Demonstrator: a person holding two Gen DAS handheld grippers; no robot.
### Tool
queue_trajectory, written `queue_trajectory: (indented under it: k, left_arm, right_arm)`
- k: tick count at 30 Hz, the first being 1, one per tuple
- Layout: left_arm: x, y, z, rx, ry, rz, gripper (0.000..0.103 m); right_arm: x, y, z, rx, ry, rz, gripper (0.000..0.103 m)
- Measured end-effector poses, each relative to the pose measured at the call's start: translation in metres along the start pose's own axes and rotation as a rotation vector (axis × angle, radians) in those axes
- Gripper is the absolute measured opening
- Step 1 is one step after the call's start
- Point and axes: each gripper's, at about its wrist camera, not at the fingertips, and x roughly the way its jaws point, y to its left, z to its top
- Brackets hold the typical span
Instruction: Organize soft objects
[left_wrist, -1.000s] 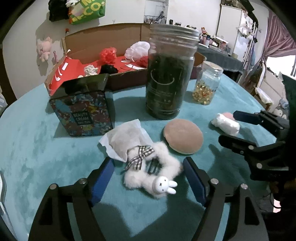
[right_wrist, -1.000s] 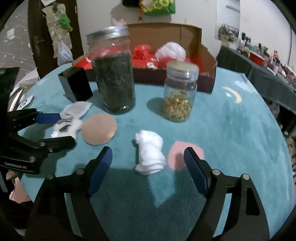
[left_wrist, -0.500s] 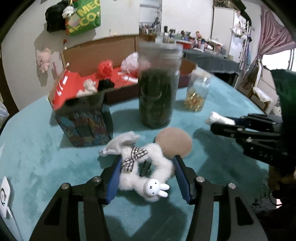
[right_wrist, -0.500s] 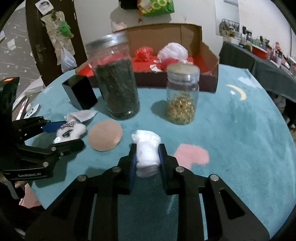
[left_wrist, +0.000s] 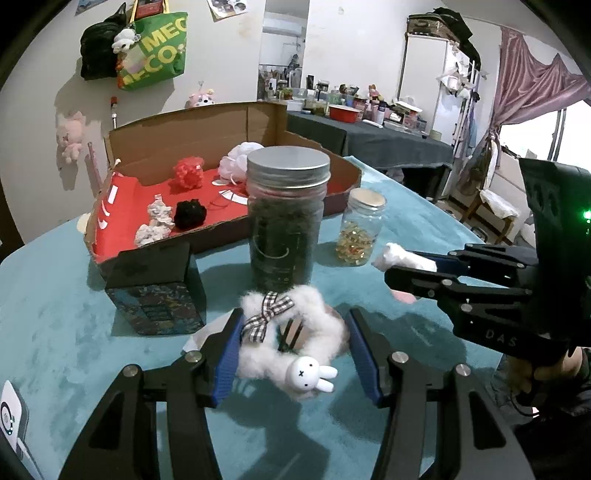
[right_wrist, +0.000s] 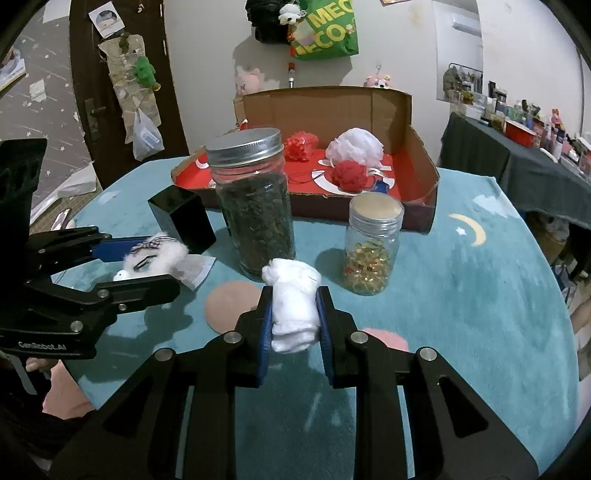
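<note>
My left gripper (left_wrist: 295, 352) is shut on a fluffy white scrunchie (left_wrist: 299, 314) with a checked bow and a small bunny head, held just above the teal table. The right wrist view shows that same gripper (right_wrist: 147, 262) at the left with the scrunchie (right_wrist: 162, 253) in it. A rolled white cloth (right_wrist: 291, 284) is pinched between the blue pads of my right gripper (right_wrist: 294, 308), also off the table. That gripper (left_wrist: 413, 267) and its cloth (left_wrist: 393, 254) show at the right of the left wrist view. Behind stands an open cardboard box (left_wrist: 192, 125) with a red floor and several soft puffs inside.
A tall jar of dark leaves (left_wrist: 286, 221) and a small jar of golden capsules (left_wrist: 360, 232) stand between the grippers and the box. A patterned tin (left_wrist: 155, 291) sits to the left. A round tan pad (right_wrist: 231, 304) and a white sachet (right_wrist: 197, 267) lie on the table.
Both grippers have shut, the left on the scrunchie and the right on the white cloth. Each has then risen, lifting its object off the table.
</note>
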Motion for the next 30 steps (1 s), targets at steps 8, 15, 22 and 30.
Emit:
queue_trajectory:
  k: [8, 15, 22, 30]
  left_arm:
    - [0.005, 0.001, 0.001, -0.01, 0.001, -0.026, 0.057]
    - [0.006, 0.0, 0.0, -0.012, 0.001, -0.043, 0.057]
    - [0.007, -0.001, 0.0, -0.016, 0.002, -0.045, 0.057]
    - [-0.005, 0.021, -0.01, -0.071, 0.006, -0.02, 0.057]
  right_arm:
    - [0.0, 0.003, -0.001, -0.004, -0.001, 0.017, 0.021]
    - [0.002, 0.007, -0.001, -0.01, 0.006, 0.036, 0.021]
    - [0.001, 0.01, -0.002, -0.022, 0.005, 0.033, 0.021]
    - [0.0, -0.001, -0.007, 0.005, 0.019, 0.015, 0.021]
